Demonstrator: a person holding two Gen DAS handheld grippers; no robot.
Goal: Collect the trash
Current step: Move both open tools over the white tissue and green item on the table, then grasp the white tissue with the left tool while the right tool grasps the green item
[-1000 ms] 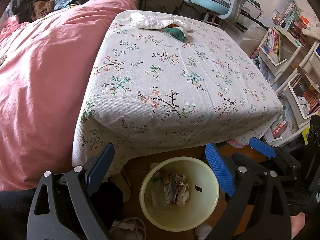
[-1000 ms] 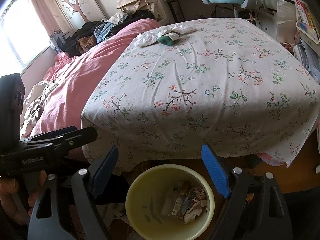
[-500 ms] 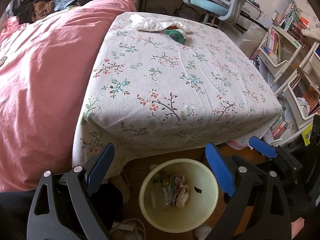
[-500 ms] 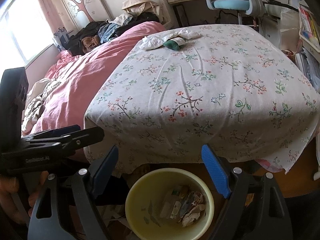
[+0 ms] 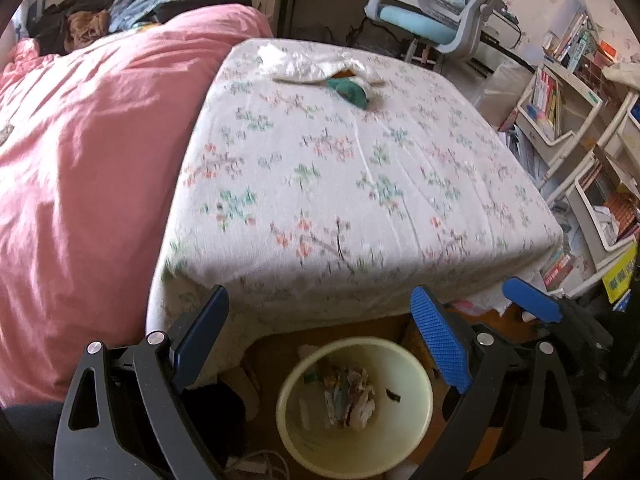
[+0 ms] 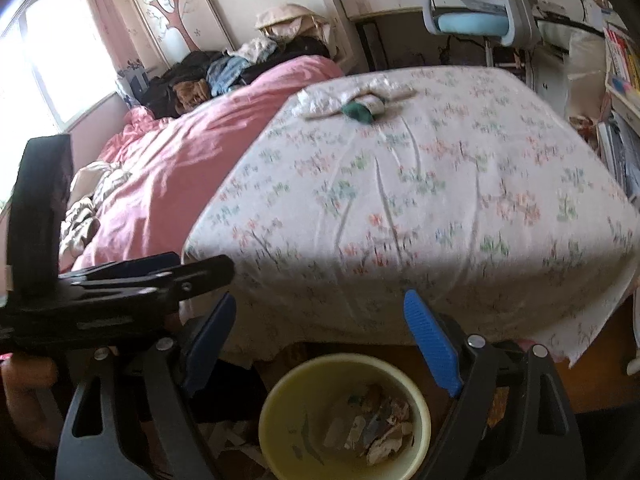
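Note:
A pale yellow bin [image 5: 354, 408] [image 6: 344, 416] stands on the floor below the table's near edge, with crumpled wrappers [image 5: 350, 396] inside. At the far end of the flowered tablecloth [image 5: 360, 168] lie crumpled white tissues [image 5: 308, 64] [image 6: 348, 94] and a green wrapper [image 5: 352, 90] [image 6: 358, 112]. My left gripper [image 5: 320, 316] hangs open above the bin with nothing between its blue pads. My right gripper [image 6: 316, 320] is open and empty too, over the same bin. The right gripper's blue fingertip [image 5: 528, 300] shows at the right of the left wrist view.
A pink duvet [image 5: 92, 152] covers the bed left of the table, with piled clothes [image 5: 120, 8] behind. A blue office chair [image 5: 436, 12] stands beyond the table. White book racks [image 5: 568, 112] crowd the right side. White cables [image 5: 256, 464] lie by the bin.
Both views have tilted up slightly, so the table and bin sit lower in the frames, now blurred. Both grippers stay open over the bin.

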